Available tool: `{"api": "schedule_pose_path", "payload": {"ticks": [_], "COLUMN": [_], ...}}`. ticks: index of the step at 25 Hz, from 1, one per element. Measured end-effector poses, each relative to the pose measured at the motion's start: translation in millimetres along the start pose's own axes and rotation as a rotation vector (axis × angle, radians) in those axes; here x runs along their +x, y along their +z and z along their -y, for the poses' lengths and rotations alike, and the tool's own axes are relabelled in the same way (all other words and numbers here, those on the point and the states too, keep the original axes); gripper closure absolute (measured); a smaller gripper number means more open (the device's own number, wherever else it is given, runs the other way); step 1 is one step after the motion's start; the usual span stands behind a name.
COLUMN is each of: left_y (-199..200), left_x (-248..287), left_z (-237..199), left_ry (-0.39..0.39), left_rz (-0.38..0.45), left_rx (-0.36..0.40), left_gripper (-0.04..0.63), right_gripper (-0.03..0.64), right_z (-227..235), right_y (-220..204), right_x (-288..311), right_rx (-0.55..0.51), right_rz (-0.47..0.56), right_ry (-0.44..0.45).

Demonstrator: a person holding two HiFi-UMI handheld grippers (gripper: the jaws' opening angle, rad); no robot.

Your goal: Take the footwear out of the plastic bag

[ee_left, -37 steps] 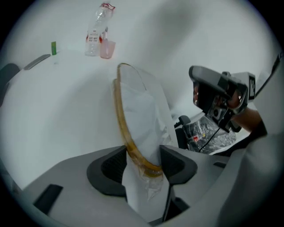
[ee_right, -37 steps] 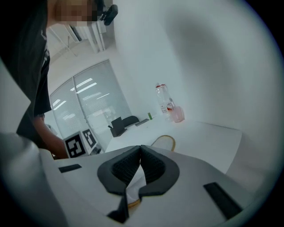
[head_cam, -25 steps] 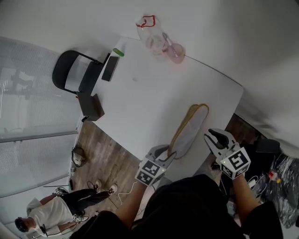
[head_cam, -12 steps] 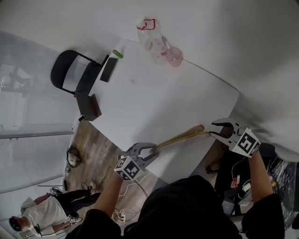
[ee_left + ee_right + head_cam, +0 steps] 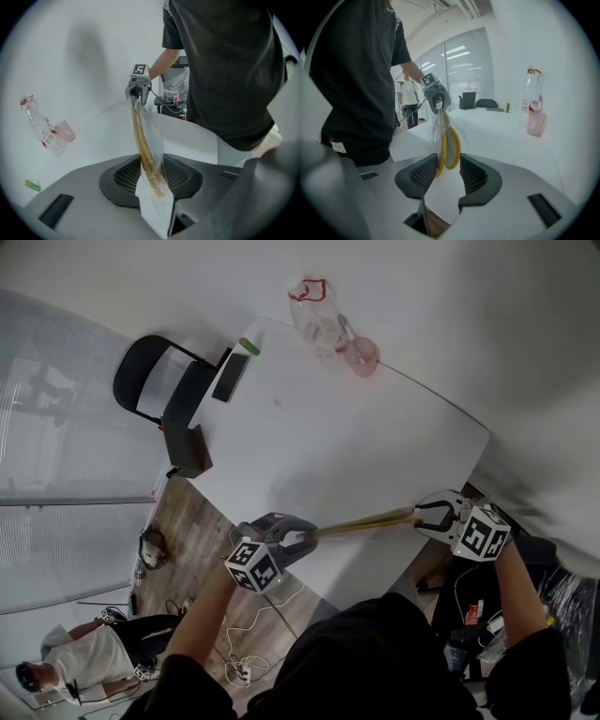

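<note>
- The left gripper (image 5: 151, 161) is clamped on the near end of a clear, crinkled plastic bag (image 5: 153, 137). A flat footwear piece (image 5: 140, 136) with a yellow-brown rim is seen edge-on inside the film.
- The right gripper (image 5: 449, 161) has its jaws opening. The footwear's oval end, a yellow rim around a pale flat sole, stands between the ribbed dark pads. It lies against the left-hand pad in the frame and is clear of the other one.
- In the head view, the bagged footwear is seen as a thin straight strip. It is stretched between the two grippers at lower centre of the frame, above the near edge of the white table (image 5: 309, 446).
- Whether the film still covers the end at the right gripper cannot be told.
- A clear plastic bottle (image 5: 317, 317) with a red cap ring and a translucent pink cup (image 5: 361, 354) are seen touching at the table's far edge, at the top of the frame.
- A black chair (image 5: 155, 381) is seen at the upper left, partly cut off by the table.
- Small dark flat items and a green one near the chair are too small to identify.
- The holder's torso, in a dark shirt, fills the bottom of the head view and hides the floor there.
</note>
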State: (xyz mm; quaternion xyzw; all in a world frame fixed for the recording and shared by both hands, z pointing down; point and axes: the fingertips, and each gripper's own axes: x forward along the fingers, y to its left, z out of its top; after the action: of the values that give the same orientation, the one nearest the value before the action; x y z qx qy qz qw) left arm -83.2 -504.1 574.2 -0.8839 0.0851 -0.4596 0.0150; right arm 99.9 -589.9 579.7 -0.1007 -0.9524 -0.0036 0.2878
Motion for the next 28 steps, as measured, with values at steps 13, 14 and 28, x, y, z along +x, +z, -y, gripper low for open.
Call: {"api": "schedule_pose_path", "payload": {"ticks": [13,14,28], "left_y": [-3,-3,-30], "left_x": [-1,-1,5], "left_z": [-8,-8,17], "left_ry": [-0.006,-0.003,0.018], "left_rz": [-0.014,-0.011,0.013], "left_rx": [0.010,0.003,-0.124], "left_gripper": [0.451,0.449,0.382], "right_gripper": [0.480,0.480,0.544], "right_z": [-12,-13,-47], "right_y": [6,5,48], "right_x": [31,35,41], "right_rx": [0.013,0.036,-0.014], "right_rz": [0.021,0.026,-0.042], "right_ry": [0.156,0.165,0.058]}}
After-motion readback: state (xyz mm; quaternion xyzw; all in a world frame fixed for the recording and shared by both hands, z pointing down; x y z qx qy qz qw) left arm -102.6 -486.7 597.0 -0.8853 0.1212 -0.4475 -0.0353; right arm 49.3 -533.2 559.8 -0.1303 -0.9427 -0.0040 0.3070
